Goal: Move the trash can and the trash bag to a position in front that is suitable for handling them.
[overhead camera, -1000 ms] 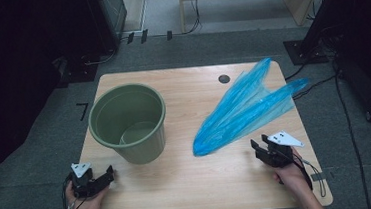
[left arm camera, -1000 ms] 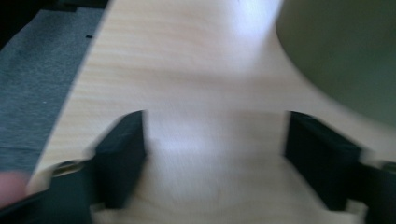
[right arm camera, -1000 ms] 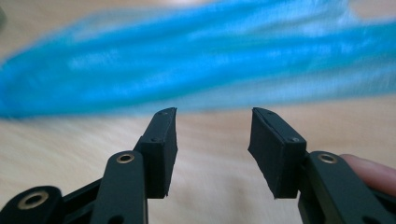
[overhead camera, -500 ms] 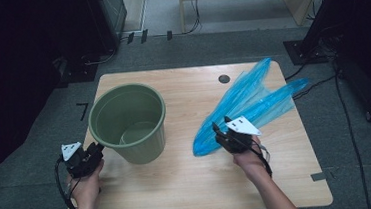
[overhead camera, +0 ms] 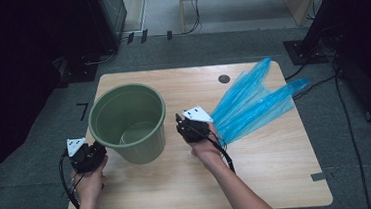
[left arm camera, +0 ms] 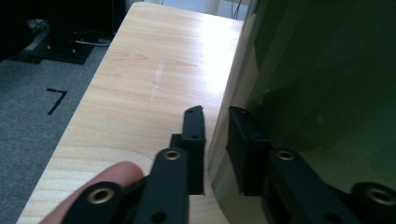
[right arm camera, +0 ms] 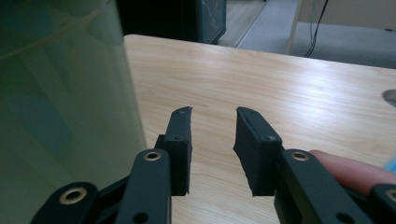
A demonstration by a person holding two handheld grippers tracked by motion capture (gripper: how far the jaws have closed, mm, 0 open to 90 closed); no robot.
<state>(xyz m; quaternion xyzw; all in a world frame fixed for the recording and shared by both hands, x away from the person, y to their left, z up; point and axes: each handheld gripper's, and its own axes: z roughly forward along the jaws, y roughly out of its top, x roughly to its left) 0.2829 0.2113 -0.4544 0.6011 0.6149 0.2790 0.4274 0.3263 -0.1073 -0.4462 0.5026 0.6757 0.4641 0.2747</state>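
1. My left gripper (overhead camera: 96, 152) sits at the lower left of the high view, against the green bucket (overhead camera: 127, 120). In the left gripper view its jaws have just been closing and straddle the bucket's wall (left arm camera: 233, 116); whether the pads press it, I cannot tell.
2. My right gripper (overhead camera: 181, 125) is mid-frame, just right of the bucket, jaws just narrowing, parted, nothing between them.
3. The blue plastic bag (overhead camera: 253, 104) lies right of centre; my hand covers its near end.
4. The bucket's top is cut off in the right gripper view.
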